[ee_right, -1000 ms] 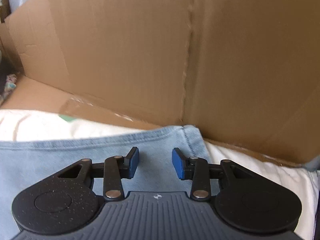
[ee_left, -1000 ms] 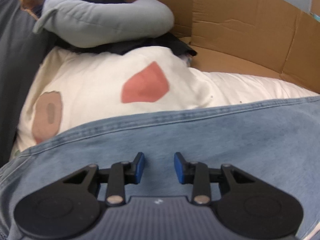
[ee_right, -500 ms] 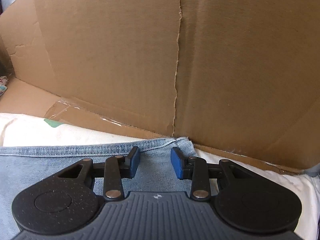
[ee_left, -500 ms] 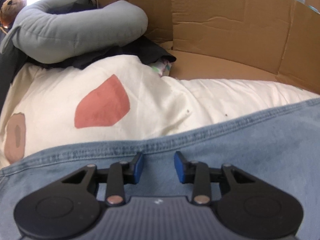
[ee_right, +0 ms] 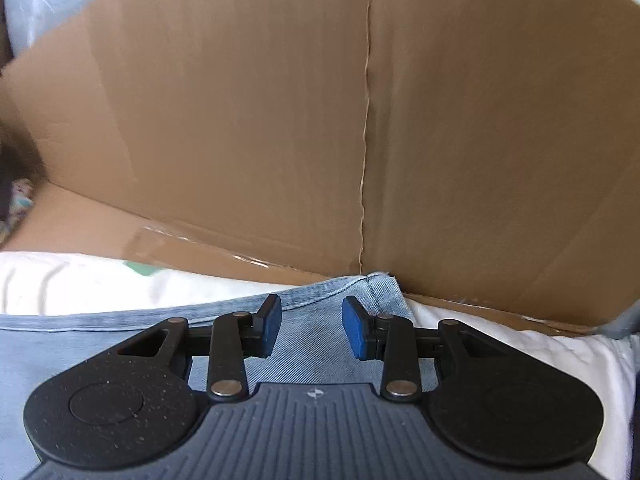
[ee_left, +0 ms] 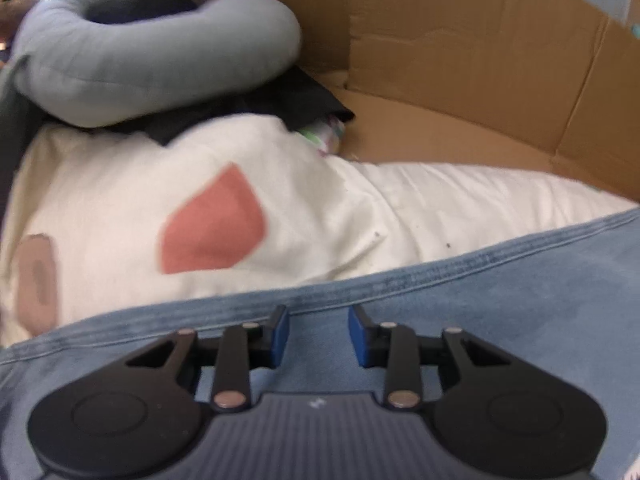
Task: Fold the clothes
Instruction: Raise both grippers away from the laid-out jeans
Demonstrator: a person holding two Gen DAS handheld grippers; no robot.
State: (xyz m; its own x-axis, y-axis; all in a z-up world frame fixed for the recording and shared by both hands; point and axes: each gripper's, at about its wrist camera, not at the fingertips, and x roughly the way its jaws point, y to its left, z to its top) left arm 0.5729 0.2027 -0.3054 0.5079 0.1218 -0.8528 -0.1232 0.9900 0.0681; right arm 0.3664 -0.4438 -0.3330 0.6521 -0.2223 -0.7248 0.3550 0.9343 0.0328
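Observation:
A light blue denim garment (ee_left: 500,300) lies flat across a cream sheet (ee_left: 120,208) printed with reddish patches. My left gripper (ee_left: 318,334) hovers open just inside the denim's stitched far edge, nothing between its blue pads. In the right wrist view the same denim (ee_right: 312,320) ends in a seamed corner (ee_right: 380,284) close to the cardboard wall. My right gripper (ee_right: 311,326) is open over that corner area, its pads apart and empty.
A tall cardboard wall (ee_right: 280,120) rises right behind the denim and runs along the back (ee_left: 480,60). A grey curved pillow (ee_left: 152,60) lies on dark clothing (ee_left: 280,104) at the far left. White bedding (ee_right: 540,352) continues to the right.
The left gripper's view has shifted back to the left and the denim edge sits a little farther from its pads. The right gripper has crept forward toward the denim corner. Both stay open.

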